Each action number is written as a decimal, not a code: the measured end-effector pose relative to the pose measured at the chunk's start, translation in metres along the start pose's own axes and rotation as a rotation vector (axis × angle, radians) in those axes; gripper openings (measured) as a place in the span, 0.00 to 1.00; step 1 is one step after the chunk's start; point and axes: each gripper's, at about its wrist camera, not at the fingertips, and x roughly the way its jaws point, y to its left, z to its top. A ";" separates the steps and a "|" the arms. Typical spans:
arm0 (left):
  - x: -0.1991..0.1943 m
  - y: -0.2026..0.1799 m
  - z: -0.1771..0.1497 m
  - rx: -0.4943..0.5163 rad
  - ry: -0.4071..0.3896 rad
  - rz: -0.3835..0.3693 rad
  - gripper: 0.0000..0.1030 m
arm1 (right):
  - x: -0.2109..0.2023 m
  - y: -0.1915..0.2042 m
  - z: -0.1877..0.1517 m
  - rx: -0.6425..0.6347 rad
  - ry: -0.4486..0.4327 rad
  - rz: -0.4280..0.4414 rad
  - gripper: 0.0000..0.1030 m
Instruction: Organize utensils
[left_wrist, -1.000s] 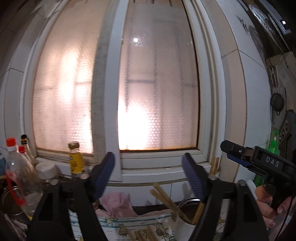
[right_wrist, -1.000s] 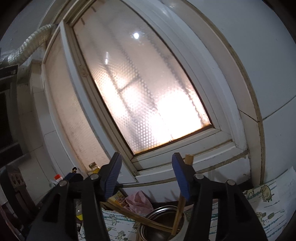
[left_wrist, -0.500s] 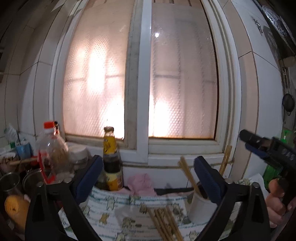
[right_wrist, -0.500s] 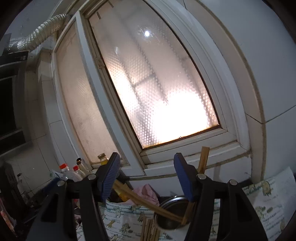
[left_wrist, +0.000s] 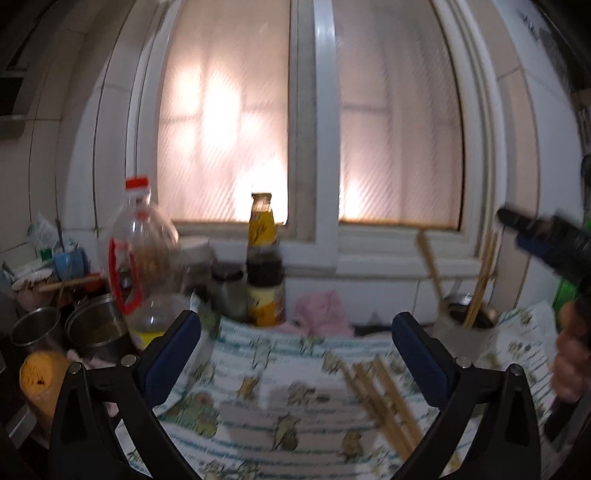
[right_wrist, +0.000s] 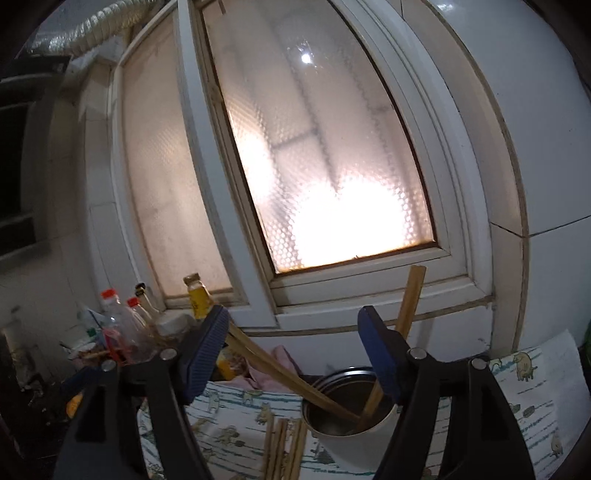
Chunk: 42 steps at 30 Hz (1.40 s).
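With both sets of jaws standing apart and nothing between them, the left gripper (left_wrist: 295, 350) spread to its widest and the right gripper (right_wrist: 293, 354) having just opened further, this looks like the reach for a fresh load. A bundle of loose chopsticks (left_wrist: 380, 398) lies on the patterned cloth (left_wrist: 258, 369) just beyond the left gripper's right finger (left_wrist: 421, 358). Farther right stands the cup (right_wrist: 347, 432), two chopsticks already leaning in it. Next, probably: lower onto the bundle, close, and carry it to the cup.
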 end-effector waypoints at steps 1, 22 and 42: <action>0.004 0.002 -0.003 0.006 0.016 0.009 1.00 | -0.001 0.000 -0.001 0.005 -0.002 0.010 0.70; 0.012 0.006 -0.115 0.187 0.414 -0.189 1.00 | 0.007 -0.001 -0.004 0.054 0.057 0.014 0.94; 0.025 -0.035 -0.121 0.269 0.521 -0.217 0.05 | 0.015 0.010 -0.013 0.030 0.130 0.016 0.94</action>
